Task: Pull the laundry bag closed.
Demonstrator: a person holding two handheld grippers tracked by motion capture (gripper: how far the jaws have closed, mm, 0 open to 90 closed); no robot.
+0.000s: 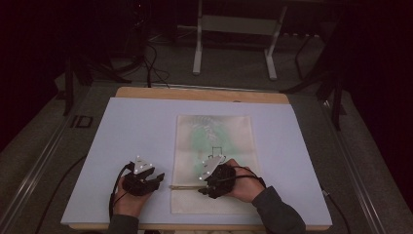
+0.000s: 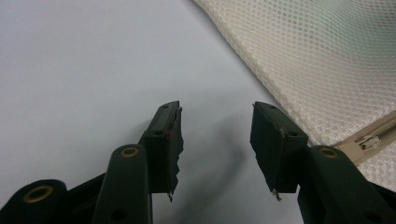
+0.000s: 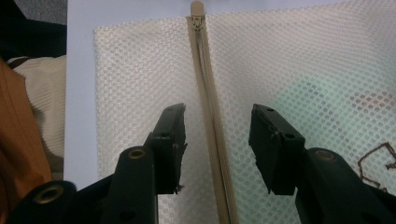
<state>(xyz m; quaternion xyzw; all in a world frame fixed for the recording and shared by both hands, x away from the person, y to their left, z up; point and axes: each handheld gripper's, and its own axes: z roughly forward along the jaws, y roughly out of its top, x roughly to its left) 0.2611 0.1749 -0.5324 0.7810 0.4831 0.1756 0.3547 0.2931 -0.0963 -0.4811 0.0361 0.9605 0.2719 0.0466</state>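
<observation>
Half the zipper runs off-frame between the right gripper's fingers.

The bag is cream open-weave mesh cloth, its zipper a beige woven tape with a plastic-looking pull. The table wears a smooth matt pale sheet over a wooden edge. Each claw looks matt black plastic with brass-coloured rivets.

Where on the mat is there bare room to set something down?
The pale mat is bare left of the mesh bag and in a narrower strip to its right. It is crowded at the near edge, where the left gripper and right gripper work by the zipper.
</observation>
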